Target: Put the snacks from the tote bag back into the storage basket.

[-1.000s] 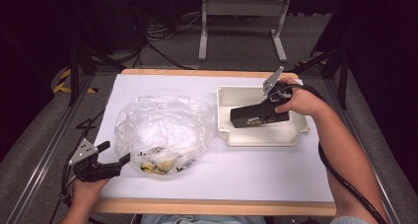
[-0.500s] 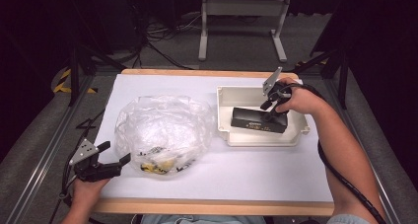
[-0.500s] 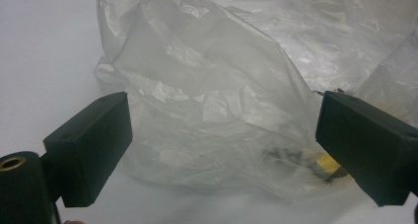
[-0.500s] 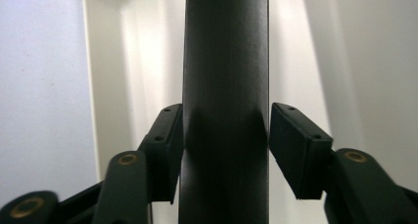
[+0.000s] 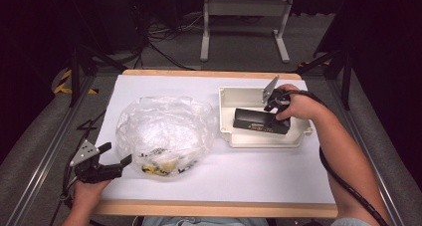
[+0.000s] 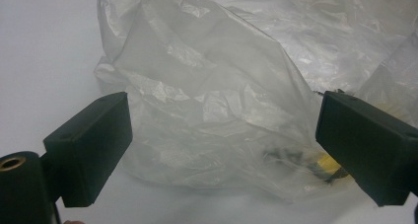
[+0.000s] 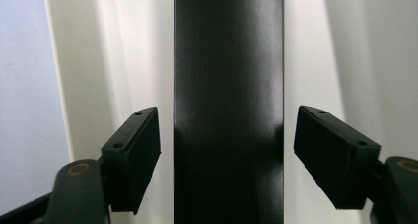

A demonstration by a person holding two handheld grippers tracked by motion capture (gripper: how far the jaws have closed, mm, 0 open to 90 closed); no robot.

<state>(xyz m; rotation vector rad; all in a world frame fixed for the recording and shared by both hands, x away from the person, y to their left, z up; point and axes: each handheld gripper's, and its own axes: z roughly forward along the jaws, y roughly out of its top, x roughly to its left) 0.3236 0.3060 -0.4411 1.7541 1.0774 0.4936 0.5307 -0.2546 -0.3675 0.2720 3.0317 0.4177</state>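
A white-topped table with a wooden edge (image 5: pixel 209 186) carries three things, described from largest to smallest. One crumpled clear plastic bag (image 5: pixel 164 134) sits left of centre, with small yellow and black items inside near its front. One shallow white plastic tray (image 5: pixel 226 94) sits to the right, well apart from the bag. One long black rectangular box (image 5: pixel 251 120) lies flat inside that tray, its long axis running roughly left to right across the table. The right gripper (image 5: pixel 276 106) hangs directly over the box's right end, jaws spread wide and straddling the box's width without touching its sides, so the right hand is plainly the nearer one. The left gripper (image 5: pixel 113 159) rests at the table's front left corner, jaws also wide apart and empty, pointing at the bag just beside it.
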